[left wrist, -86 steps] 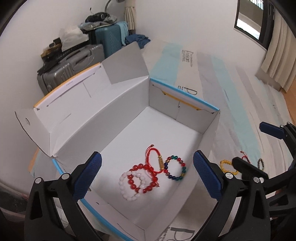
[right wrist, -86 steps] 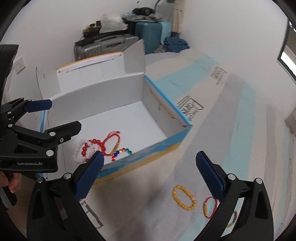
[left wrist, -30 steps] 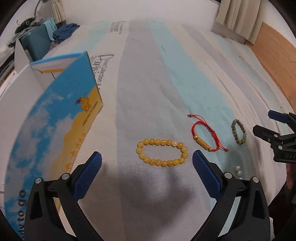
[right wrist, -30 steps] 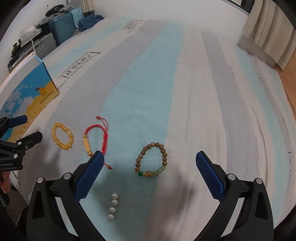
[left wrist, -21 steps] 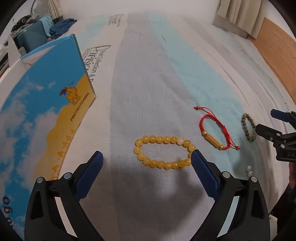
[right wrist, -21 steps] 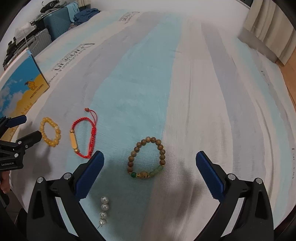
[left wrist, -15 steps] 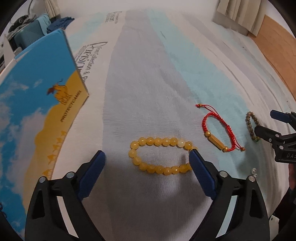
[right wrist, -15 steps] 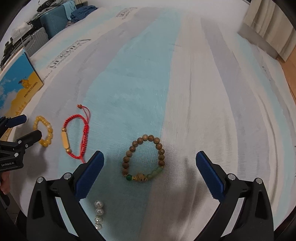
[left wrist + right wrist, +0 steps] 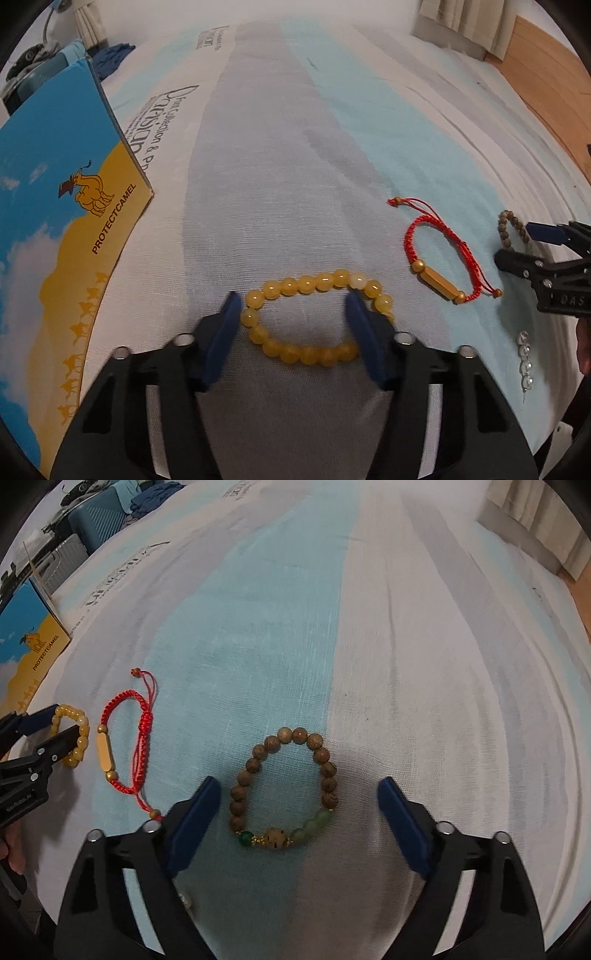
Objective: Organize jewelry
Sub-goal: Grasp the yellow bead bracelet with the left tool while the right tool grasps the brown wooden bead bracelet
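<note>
- The left claw (image 9: pixel 293 325) is down low on the bed sheet (image 9: pixel 258 147), its blue fingers (image 9: pixel 225 332) apart. One finger sits just outside the yellow bead bracelet (image 9: pixel 314 317), the other just inside the ring, which lies flat.
- The right claw (image 9: pixel 299 821) is wide apart around the brown bead bracelet (image 9: pixel 284 786) and does not touch it.
- The red string bracelet (image 9: pixel 441 254) lies between the two bead bracelets, apart from both.
- A short row of pearls (image 9: pixel 526 363) lies near the sheet's right side. In the right wrist view the left finger hides most of it.
- Past the bracelets the sheet runs bare and wide.
- The blue and yellow box (image 9: pixel 62 229) stands at the left, cut off by the edge. It reads "PROTECTCAMEL".
- Print on the sheet next to the box is partly hidden.
</note>
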A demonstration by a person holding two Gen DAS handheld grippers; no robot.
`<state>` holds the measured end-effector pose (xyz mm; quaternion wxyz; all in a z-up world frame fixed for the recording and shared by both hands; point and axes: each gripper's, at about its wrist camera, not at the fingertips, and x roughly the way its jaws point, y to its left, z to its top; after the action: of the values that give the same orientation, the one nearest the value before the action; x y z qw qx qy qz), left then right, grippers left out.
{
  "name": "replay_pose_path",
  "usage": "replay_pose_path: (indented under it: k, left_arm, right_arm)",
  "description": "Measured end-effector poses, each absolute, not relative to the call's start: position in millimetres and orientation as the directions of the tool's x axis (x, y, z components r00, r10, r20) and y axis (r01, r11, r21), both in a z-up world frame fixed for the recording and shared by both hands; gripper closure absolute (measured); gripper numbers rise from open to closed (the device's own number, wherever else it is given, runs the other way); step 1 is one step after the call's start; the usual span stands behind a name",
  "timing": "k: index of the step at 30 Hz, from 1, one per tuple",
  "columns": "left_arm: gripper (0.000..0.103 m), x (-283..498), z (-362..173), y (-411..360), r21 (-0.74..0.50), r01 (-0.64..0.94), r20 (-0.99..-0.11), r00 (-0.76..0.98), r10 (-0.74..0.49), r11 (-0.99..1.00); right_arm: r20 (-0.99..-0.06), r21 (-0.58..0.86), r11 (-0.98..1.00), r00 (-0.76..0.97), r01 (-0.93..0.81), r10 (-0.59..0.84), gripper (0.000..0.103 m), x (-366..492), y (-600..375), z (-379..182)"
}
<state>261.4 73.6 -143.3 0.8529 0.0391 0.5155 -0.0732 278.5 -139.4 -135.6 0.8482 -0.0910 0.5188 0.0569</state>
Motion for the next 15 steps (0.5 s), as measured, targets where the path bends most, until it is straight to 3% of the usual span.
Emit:
replay_pose_path:
  k: [4,6,9,15]
  left_arm:
    - [0.078,258,-141,71,-0.011,0.185,-0.889,0.448,-0.094,0.983]
    - [0.094,257,-140,68,-0.014,0.197,-0.893,0.439,-0.102,0.98]
    - [0.094,254,-138,67,-0.016,0.206,-0.895,0.433,-0.106,0.978]
    - [0.094,248,-127,66,-0.03,0.204,-0.887,0.446,-0.12,0.978]
  right_arm:
    - [-0.893,-0.095,0.978,0.451,-0.188,0.0,0.05,276,-144,-130]
    - [-0.893,-0.112,0.977,0.45,-0.182,-0.018,0.067,276,-145,-127]
    - [-0.893,-0.109,0.979,0.449,-0.173,-0.02,0.088,277,-146,-121]
    - [-0.886,-0.091,0.98,0.463,-0.177,0.002,0.088,269,-147,-109]
